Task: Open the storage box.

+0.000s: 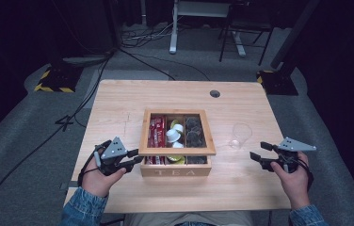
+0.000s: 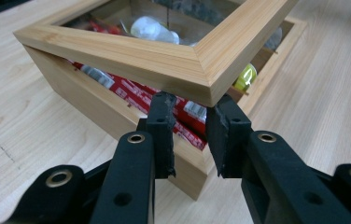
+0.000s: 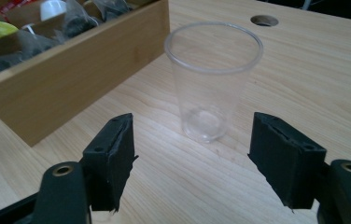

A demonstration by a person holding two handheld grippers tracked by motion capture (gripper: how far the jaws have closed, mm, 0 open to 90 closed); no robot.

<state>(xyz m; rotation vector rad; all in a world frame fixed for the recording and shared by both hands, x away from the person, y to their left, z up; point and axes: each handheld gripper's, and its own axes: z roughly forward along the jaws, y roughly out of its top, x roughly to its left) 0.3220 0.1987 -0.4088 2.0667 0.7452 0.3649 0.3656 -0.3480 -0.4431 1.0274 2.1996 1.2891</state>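
Black two-jaw left gripper [image 1: 135, 158] and right gripper [image 1: 256, 155] — brass-ringed screw holes, grey three-cornered plates — above blue denim sleeves [image 1: 84, 207].

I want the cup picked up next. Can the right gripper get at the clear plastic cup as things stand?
Probably yes. The right gripper has its jaws spread wider than the clear plastic cup, which stands upright just ahead with bare table between. The tea box sits off to one side, apart from the cup.

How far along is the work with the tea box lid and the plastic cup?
Done: the lid is raised off the tea box. In hand: the left tool is pinching the lid's corner. Left: the right tool is open short of the upright, empty cup.
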